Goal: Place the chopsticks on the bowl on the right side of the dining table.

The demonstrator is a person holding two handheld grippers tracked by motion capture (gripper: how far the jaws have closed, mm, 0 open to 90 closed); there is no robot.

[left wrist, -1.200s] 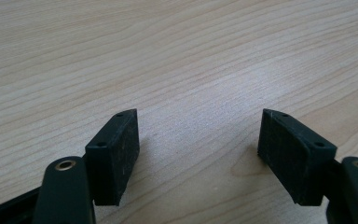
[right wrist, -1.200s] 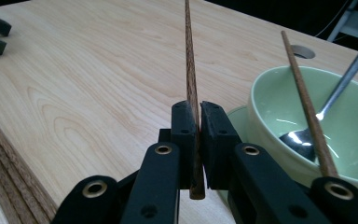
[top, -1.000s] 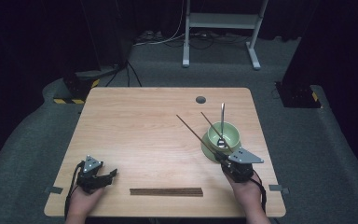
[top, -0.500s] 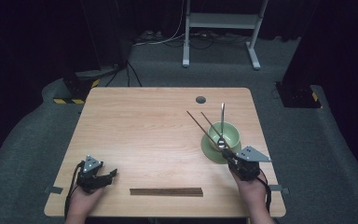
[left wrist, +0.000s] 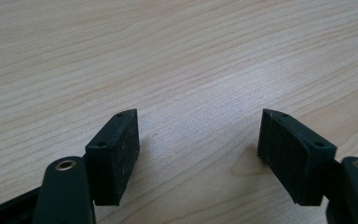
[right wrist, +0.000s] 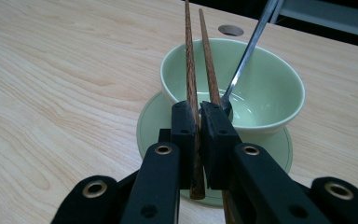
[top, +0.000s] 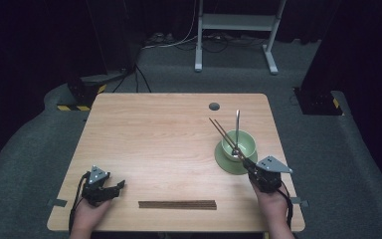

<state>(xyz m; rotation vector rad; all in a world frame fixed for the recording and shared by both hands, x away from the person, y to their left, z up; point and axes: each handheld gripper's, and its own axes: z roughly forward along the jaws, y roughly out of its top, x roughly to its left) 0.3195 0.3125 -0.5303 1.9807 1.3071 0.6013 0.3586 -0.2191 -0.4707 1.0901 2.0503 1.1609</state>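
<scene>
My right gripper (top: 250, 168) (right wrist: 199, 116) is shut on a pair of brown chopsticks (top: 224, 133) (right wrist: 192, 74), which slant up and away over a pale green bowl (top: 238, 144) (right wrist: 270, 88). The bowl stands on a green saucer (top: 226, 162) (right wrist: 149, 121) at the table's right. A metal spoon (top: 237, 130) (right wrist: 251, 51) leans in the bowl, handle pointing away. A second pair of dark chopsticks (top: 177, 204) lies flat near the front edge. My left gripper (top: 113, 188) (left wrist: 198, 140) rests open on bare wood at the front left, nothing between its jaws.
The wooden table (top: 164, 134) has a round cable hole (top: 214, 106) (right wrist: 230, 30) at the back right. Beyond the table stand a white metal frame (top: 236, 25) and dark equipment on the grey floor.
My right gripper has drawn back toward the front right with the chopsticks, whose tips now lie closer to the bowl. The left gripper has stayed still.
</scene>
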